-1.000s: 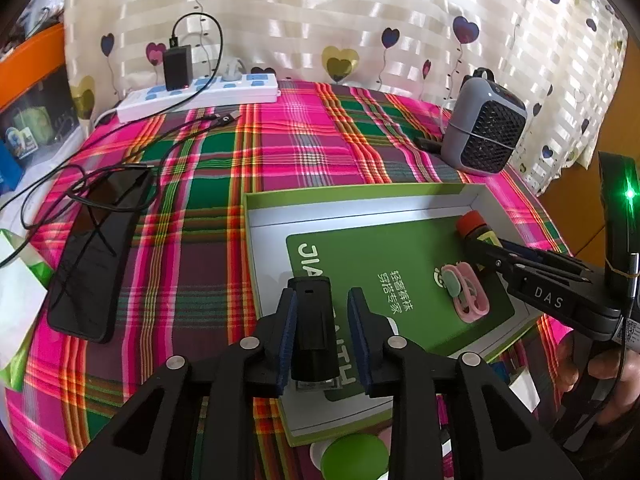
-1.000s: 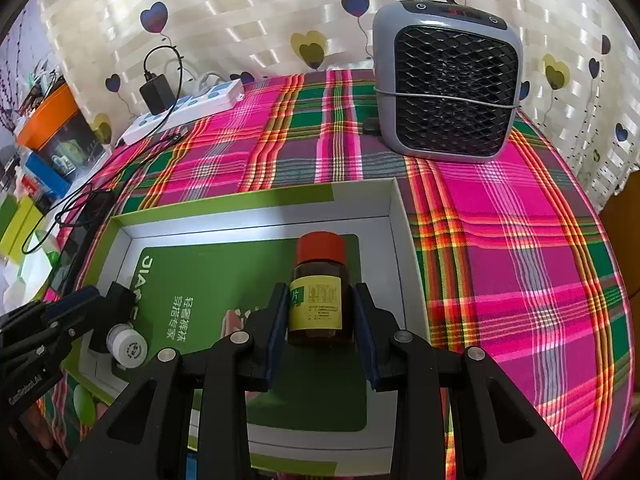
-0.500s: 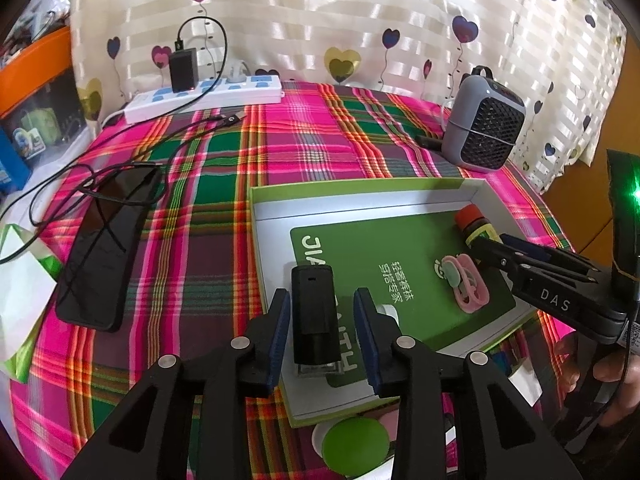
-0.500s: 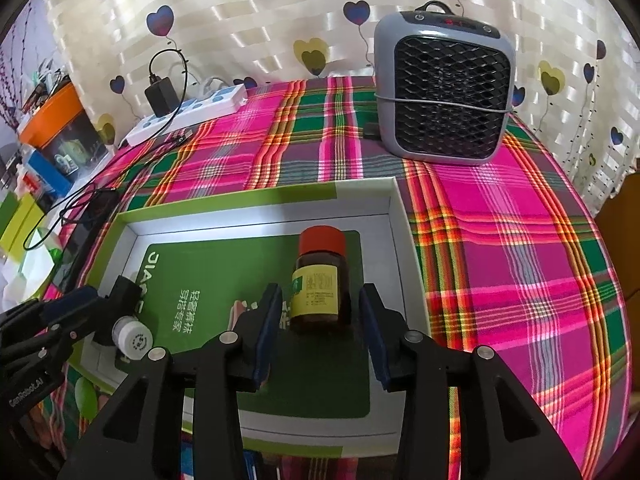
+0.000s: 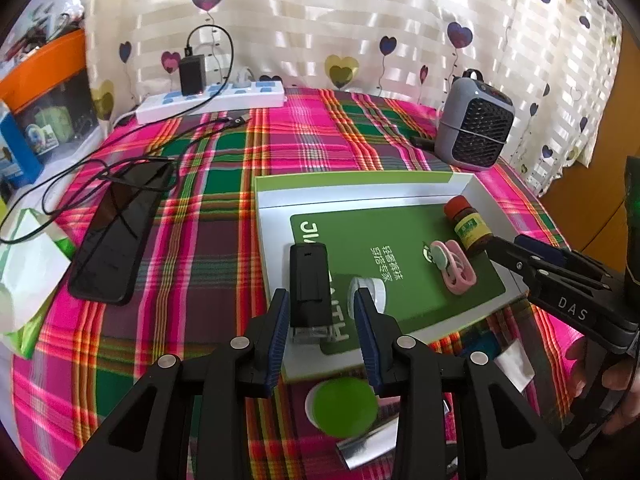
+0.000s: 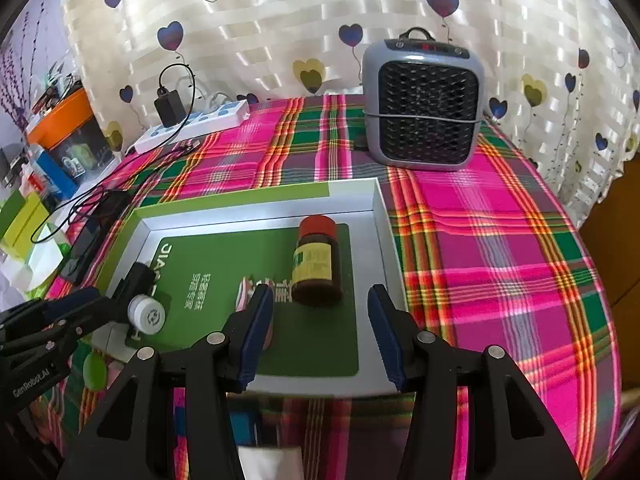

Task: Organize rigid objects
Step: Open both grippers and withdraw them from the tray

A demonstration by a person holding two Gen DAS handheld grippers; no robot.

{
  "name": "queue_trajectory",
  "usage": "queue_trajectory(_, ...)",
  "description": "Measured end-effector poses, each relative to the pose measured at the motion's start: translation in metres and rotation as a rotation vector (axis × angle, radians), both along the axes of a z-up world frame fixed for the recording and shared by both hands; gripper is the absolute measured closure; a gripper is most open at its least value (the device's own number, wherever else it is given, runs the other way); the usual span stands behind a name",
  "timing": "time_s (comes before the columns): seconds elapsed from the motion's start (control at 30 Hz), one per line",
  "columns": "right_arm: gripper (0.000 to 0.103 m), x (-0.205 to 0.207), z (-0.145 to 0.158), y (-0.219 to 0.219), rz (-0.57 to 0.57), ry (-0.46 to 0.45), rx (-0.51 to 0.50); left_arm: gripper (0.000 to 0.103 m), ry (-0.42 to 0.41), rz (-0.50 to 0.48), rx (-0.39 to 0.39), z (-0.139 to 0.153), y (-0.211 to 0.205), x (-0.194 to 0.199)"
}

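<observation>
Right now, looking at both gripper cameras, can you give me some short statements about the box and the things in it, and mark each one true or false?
1. The brown bottle with the red cap stands inside the box. True.
2. The right gripper is clamped on the bottle. False: its jaws are opening and the pads stand clear of the bottle.
3. The black stick lies in the box between the fingers of the left gripper. True; the pads do not press on it.
4. The pink clip lies on the tablecloth outside the box. False: it lies in the box, on the green card.
5. The phone lies inside the box. False: it lies on the tablecloth, left of the box.
</observation>
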State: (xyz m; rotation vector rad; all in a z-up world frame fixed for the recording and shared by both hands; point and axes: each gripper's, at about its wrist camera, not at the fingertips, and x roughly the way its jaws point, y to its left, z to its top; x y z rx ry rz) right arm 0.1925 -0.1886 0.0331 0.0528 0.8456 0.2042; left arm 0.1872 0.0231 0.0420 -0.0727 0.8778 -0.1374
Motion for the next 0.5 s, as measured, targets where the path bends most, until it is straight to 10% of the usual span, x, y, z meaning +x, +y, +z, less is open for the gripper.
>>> queue_trajectory(0.5, 0.053, -0.044, 0.01, -0.007, -0.023, -0.056, 0.026, 0.071, -0.054, 0.008, -0.009, 0.013, 0.002, -0.044)
